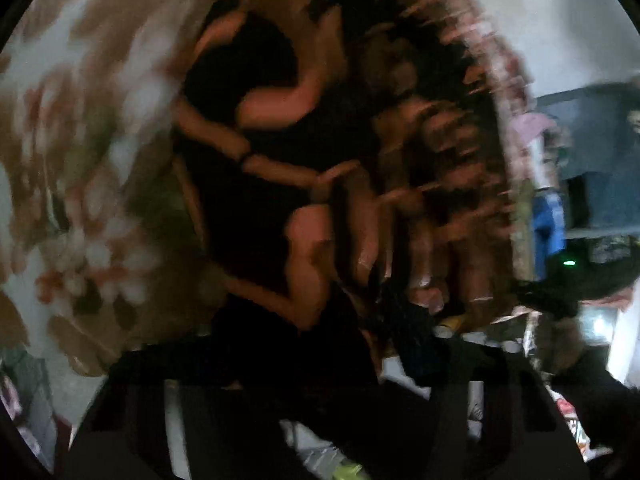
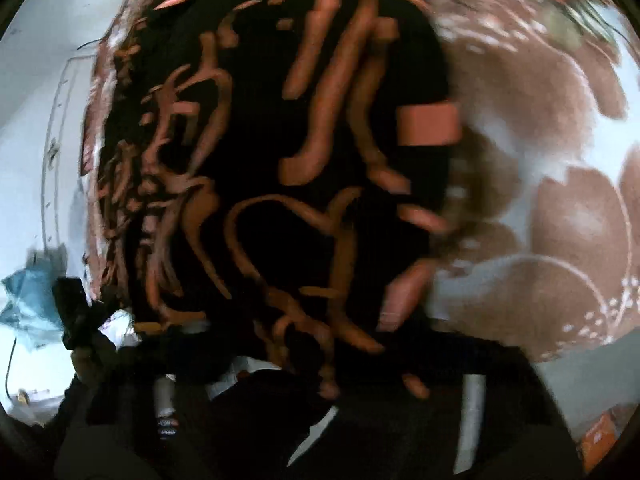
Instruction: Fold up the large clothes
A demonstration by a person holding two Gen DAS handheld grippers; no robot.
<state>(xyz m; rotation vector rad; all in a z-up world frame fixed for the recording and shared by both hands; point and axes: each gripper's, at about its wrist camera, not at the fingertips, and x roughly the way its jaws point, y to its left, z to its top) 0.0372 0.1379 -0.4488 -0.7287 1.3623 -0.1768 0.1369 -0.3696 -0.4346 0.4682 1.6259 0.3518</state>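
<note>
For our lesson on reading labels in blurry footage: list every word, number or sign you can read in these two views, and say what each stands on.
None can be read.
Black garment: orange brush-like strokes, maybe script, too blurred to read.
Red-and-white item at the lower right of the left view: too small and blurred to read.

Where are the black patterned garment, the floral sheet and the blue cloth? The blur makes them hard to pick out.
black patterned garment (image 2: 264, 152): right wrist view, its dark middle.
floral sheet (image 2: 568, 216): right wrist view, a brown petal.
blue cloth (image 2: 30, 300): right wrist view, its crumpled centre.
</note>
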